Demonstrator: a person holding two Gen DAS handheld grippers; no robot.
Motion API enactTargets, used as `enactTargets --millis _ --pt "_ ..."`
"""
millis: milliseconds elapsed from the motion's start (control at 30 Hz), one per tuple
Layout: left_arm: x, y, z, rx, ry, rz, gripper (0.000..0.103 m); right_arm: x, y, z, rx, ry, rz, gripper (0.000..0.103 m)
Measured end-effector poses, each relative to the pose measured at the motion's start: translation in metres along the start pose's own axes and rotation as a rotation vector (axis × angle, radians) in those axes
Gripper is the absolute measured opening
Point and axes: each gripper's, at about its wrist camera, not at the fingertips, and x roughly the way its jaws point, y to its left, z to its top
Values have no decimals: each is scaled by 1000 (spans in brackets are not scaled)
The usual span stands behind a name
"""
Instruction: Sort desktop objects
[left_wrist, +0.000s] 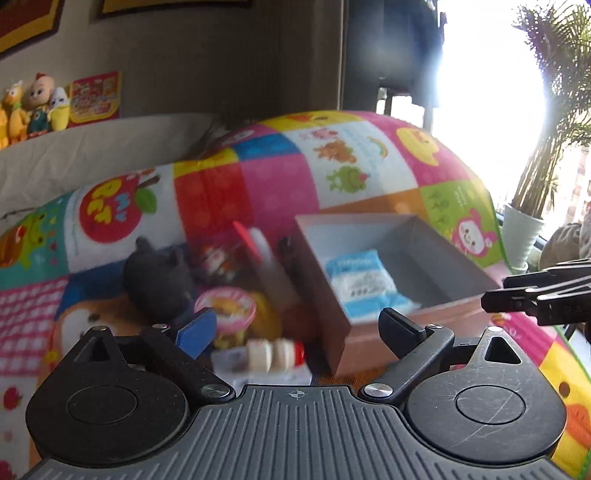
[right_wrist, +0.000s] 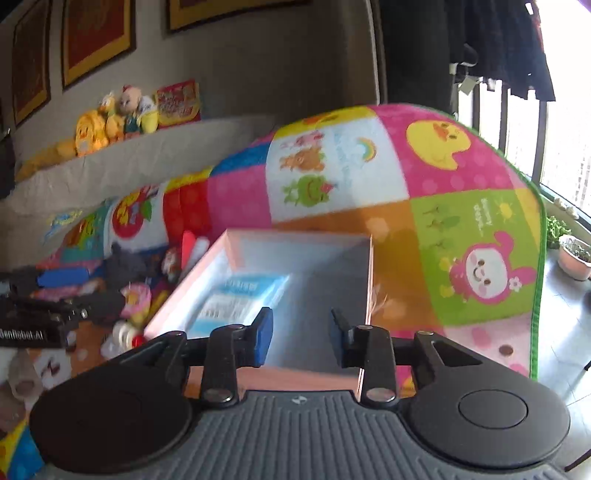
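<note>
Left wrist view: left gripper (left_wrist: 299, 325) spread wide at lower centre, nothing between the fingers, blue pad (left_wrist: 195, 334) showing on the left-hand one. Just beyond, right of centre, open brown box (left_wrist: 332, 295) with grey lining, holding a blue-and-white packet (left_wrist: 360, 284) near its lower left corner. Left of the box, a blurred cluster on the patchwork mat (left_wrist: 258, 173): dark plush toy (left_wrist: 159, 280), pink-rimmed cup (left_wrist: 226, 308), small white bottle with red cap (left_wrist: 275, 354), red-and-white item (left_wrist: 255, 240) standing behind. Black tip of the right gripper (left_wrist: 535, 299) entering from the right edge, beside the box's near right corner. Right wrist view: right gripper (right_wrist: 301, 338) partly open at lower centre, empty, hanging over the near edge of the same box (right_wrist: 369, 280), packet (right_wrist: 240, 299) visible inside at left. Left gripper (right_wrist: 55, 306) at the left edge, above the cluttered items. Plush toys (right_wrist: 110, 122) on a ledge at upper left; potted plant (right_wrist: 574, 256) at far right.
</note>
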Motion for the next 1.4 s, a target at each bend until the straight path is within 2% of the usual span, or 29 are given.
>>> enactTargets --millis 33,100,133,300,400,467,500,533,567,667,800,867,967,1033,1100,1133,1200,1267,1400 --pt "-5 4 -12 -17 20 7 100 0 5 -13 -10 34 15 68" --pt "-12 8 -31 -53 55 16 100 0 16 -36 -7 74 53 88" --pt "-13 9 -38 -72 69 19 100 0 24 -47 -13 91 65 90" --pt "-20 2 -64 -110 121 -29 101 22 66 -71 -117 127 16 91" --pt "-21 -2 -76 -115 139 -53 101 37 71 -68 -89 124 -12 97" --pt "-24 -2 -80 -120 130 -60 102 46 67 -66 -42 136 -17 97" --pt "-26 0 -80 -130 121 -69 103 48 65 -65 -26 147 -14 91" --pt "-25 1 -80 -140 117 -73 103 48 64 -66 -19 156 -8 78" --pt "-24 3 -81 -155 121 -74 103 49 63 -67 -25 169 6 74" --pt "-23 2 -80 -162 115 -73 103 40 65 -71 -61 171 0 74" --pt "-23 1 -81 -161 112 -68 103 10 65 -67 -95 164 38 74" --pt "-24 1 -81 -166 111 -69 103 -18 65 -53 -132 90 29 74" --pt "-23 1 -81 -166 111 -69 103 -54 60 -17 -157 -69 -26 74" --pt "-23 1 -81 -165 112 -68 103 -64 56 10 -177 -165 -83 74" --pt "-24 1 -81 -163 112 -68 103 -59 53 34 -184 -210 -127 75" --pt "-24 2 -82 -163 112 -69 103 -51 49 45 -179 -201 -135 82" --pt "-24 2 -82 -167 111 -70 103 -29 39 65 -129 -134 -109 88" --pt "-24 3 -82 -178 107 -78 103 -17 31 71 -50 -103 -76 88" --pt "-24 3 -82 -179 107 -81 103 -5 32 65 10 -73 -1 88"
